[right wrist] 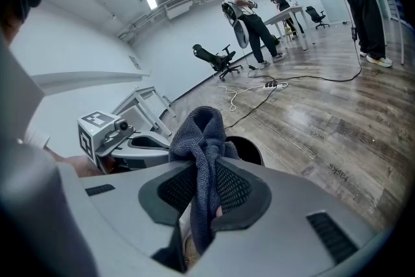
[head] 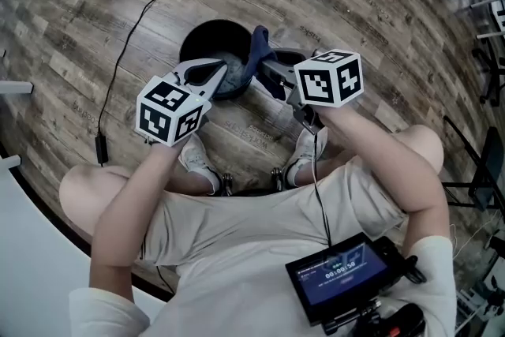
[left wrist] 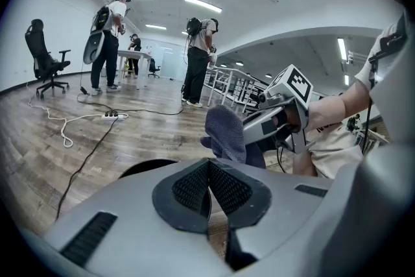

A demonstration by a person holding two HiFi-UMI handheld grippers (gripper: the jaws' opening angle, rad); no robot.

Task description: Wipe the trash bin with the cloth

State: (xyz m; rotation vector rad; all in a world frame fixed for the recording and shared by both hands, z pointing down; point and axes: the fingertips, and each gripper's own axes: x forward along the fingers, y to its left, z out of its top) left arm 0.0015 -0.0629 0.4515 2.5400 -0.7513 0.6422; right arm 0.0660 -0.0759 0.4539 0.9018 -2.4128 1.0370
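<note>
A round black trash bin (head: 211, 43) stands on the wood floor in front of the seated person's feet. My right gripper (head: 271, 75) is shut on a dark blue-grey cloth (head: 257, 50), which sticks up bunched over the bin's right rim. In the right gripper view the cloth (right wrist: 202, 133) runs down between the closed jaws of that gripper (right wrist: 206, 172), with the bin (right wrist: 251, 150) just beyond. My left gripper (head: 222, 72) is shut and holds nothing; it hovers at the bin's near rim. In the left gripper view, past that gripper (left wrist: 209, 168), lie the bin's rim (left wrist: 144, 167) and the cloth (left wrist: 227, 133).
A black cable (head: 126, 51) runs across the floor left of the bin, and a white power strip (left wrist: 111, 115) lies further off. The person's shoes (head: 197, 158) rest just behind the bin. People, office chairs (left wrist: 45, 61) and tables (right wrist: 295, 13) stand far away.
</note>
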